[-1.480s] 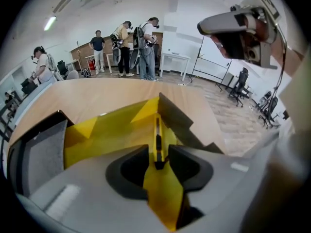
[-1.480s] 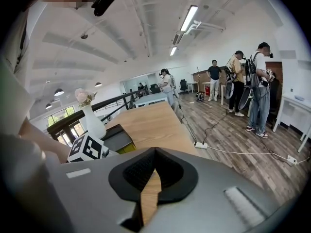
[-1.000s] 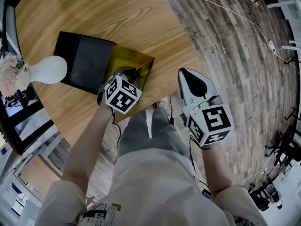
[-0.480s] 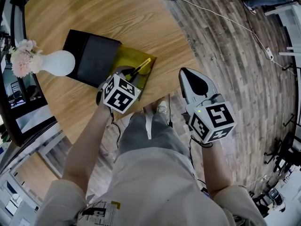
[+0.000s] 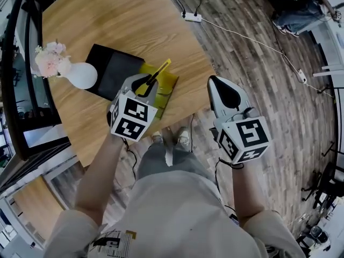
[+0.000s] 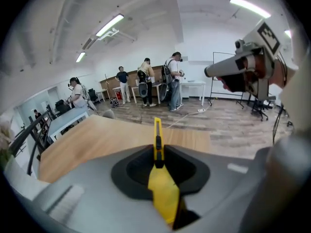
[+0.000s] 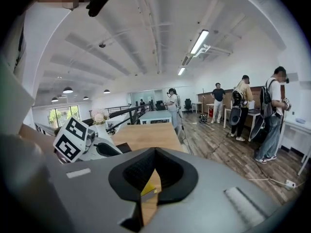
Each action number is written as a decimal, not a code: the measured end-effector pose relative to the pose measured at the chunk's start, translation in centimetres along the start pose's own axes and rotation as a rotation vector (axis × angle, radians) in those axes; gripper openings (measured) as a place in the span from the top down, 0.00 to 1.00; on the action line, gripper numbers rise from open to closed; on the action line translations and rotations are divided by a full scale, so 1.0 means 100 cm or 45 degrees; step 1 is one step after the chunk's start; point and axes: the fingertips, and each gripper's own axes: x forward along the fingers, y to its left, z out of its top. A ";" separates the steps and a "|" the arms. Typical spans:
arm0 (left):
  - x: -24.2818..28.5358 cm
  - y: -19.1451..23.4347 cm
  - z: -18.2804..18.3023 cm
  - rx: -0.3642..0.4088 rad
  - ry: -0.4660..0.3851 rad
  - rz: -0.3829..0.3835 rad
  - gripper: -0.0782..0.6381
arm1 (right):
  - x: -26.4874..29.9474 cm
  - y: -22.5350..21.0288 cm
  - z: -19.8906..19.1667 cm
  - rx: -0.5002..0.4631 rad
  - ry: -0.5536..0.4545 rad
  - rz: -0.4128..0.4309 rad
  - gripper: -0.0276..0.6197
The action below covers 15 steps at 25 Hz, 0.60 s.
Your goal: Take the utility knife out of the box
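While the left hand-held gripper (image 5: 144,85) grips the yellow utility knife (image 5: 159,70) clear above the open box (image 5: 107,63) by the desk's (image 5: 107,15) near edge and the right hand-held gripper (image 5: 214,83) hangs closed and empty, removal looks nearly done, needing only a steady set-down on bare desk.

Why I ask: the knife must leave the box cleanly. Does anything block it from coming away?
Nothing visible does. The left gripper is shut on the knife, held above the open box with only air around it. The right gripper is off to the side, past the table edge.
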 end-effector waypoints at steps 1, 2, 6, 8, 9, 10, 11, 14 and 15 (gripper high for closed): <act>-0.009 0.003 0.010 -0.005 -0.022 0.019 0.80 | -0.004 0.000 0.008 -0.025 -0.009 -0.006 0.96; -0.017 0.007 0.020 -0.013 -0.045 0.037 0.80 | -0.008 0.001 0.015 -0.049 -0.017 -0.012 0.96; -0.054 0.017 0.050 -0.037 -0.171 0.110 0.80 | -0.026 0.012 0.043 -0.118 -0.089 -0.027 0.96; -0.077 0.018 0.067 -0.033 -0.244 0.150 0.80 | -0.038 0.016 0.055 -0.131 -0.133 -0.030 0.96; -0.089 0.019 0.077 -0.033 -0.287 0.172 0.80 | -0.045 0.017 0.061 -0.136 -0.154 -0.033 0.96; -0.101 0.021 0.088 -0.036 -0.334 0.197 0.80 | -0.051 0.017 0.069 -0.141 -0.176 -0.036 0.96; -0.114 0.023 0.099 -0.042 -0.381 0.224 0.80 | -0.057 0.017 0.077 -0.147 -0.197 -0.039 0.96; -0.150 0.031 0.127 -0.042 -0.490 0.301 0.80 | -0.075 0.021 0.104 -0.178 -0.252 -0.033 0.96; -0.161 0.031 0.134 -0.032 -0.516 0.320 0.80 | -0.082 0.023 0.113 -0.189 -0.276 -0.028 0.96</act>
